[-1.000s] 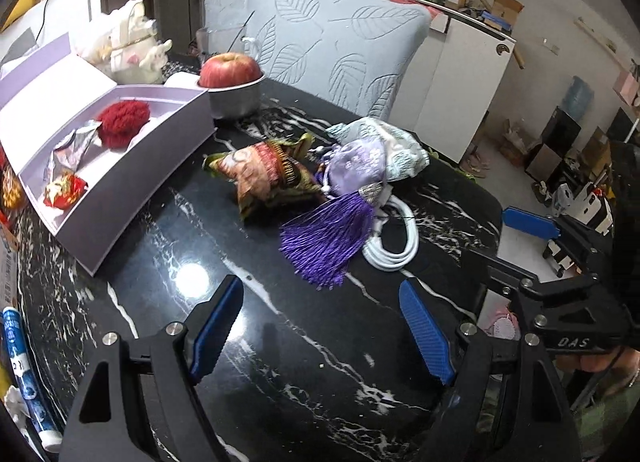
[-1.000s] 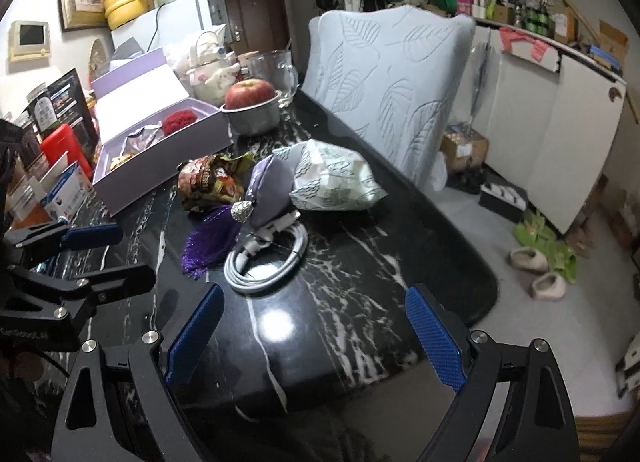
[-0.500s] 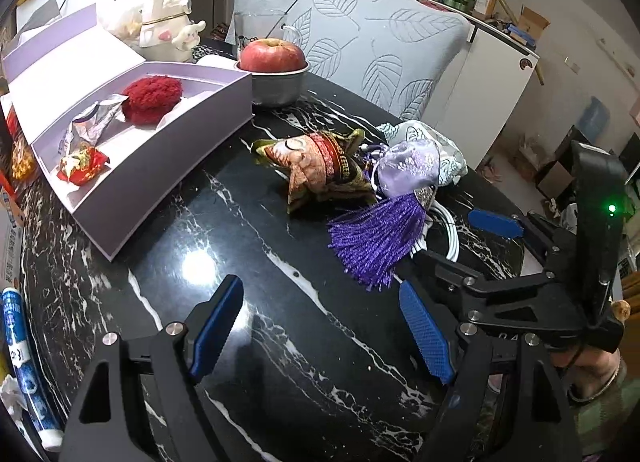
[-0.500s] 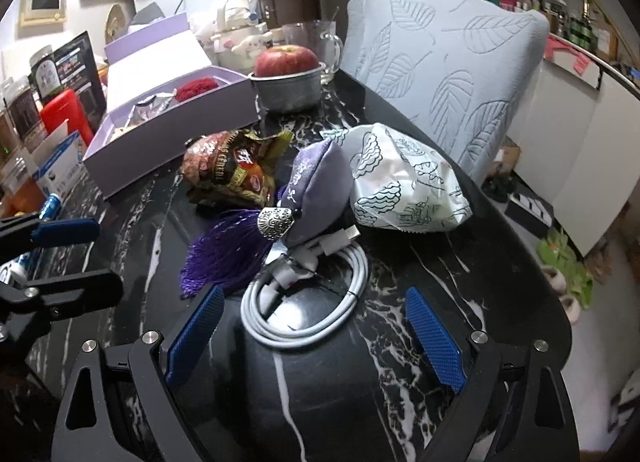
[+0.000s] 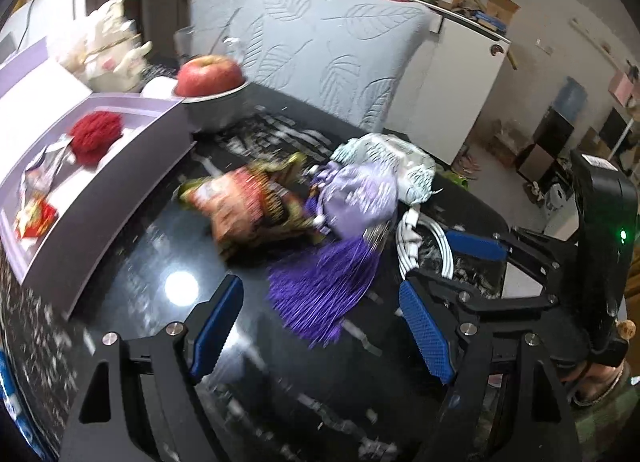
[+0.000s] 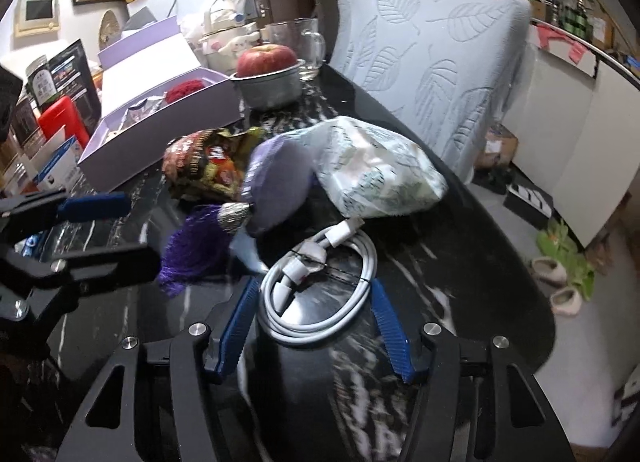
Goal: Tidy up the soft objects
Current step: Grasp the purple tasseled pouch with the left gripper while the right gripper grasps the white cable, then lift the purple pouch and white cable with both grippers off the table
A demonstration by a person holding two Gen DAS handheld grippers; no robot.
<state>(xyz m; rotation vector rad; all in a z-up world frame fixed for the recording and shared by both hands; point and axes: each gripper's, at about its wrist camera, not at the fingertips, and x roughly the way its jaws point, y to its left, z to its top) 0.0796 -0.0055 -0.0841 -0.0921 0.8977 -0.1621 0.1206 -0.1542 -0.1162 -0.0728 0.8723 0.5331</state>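
Far left on the glossy black white-veined marble tabletop [image 5: 132, 262]: open lilac cardboard gift box [image 5: 120, 197] with a fuzzy red yarn pompom [image 5: 95, 134] and a couple of crinkly foil wrappers [image 5: 36, 181] inside. Printed cartons and a blue-and-white box [image 6: 56, 169] beyond it in the right wrist view, lettering too small and blurred to read. Just behind the box corner, dull round metal tin [image 6: 272, 87] with a red apple [image 6: 266, 60] sitting in it, clear glass mug [image 6: 298, 41] next to that.

Middle of the table, all bunched together and touching: crumpled red-and-gold embroidered fabric pouch [image 5: 252, 205], smooth lavender satin sachet [image 5: 360, 197] with a silver cap [image 6: 234, 215] and a bushy deep purple tassel [image 5: 324, 290], then a puffy white cloth bag with teal leaf print [image 6: 376, 177]. No readable writing on any of them.

Left gripper [image 5: 320, 326] spread wide, blue ribbed pads either side of the tassel end, not touching it, nothing held.

Further right, coiled white rubbery charging cable [image 6: 320, 286] lying flat just in front of the sachet and white bag. Right gripper [image 6: 314, 326] at a medium gap, blue pads flanking the coil on both sides; contact hard to call, not clamped shut.

Behind it all, pale blue quilted leaf-pattern chair back [image 6: 436, 61].
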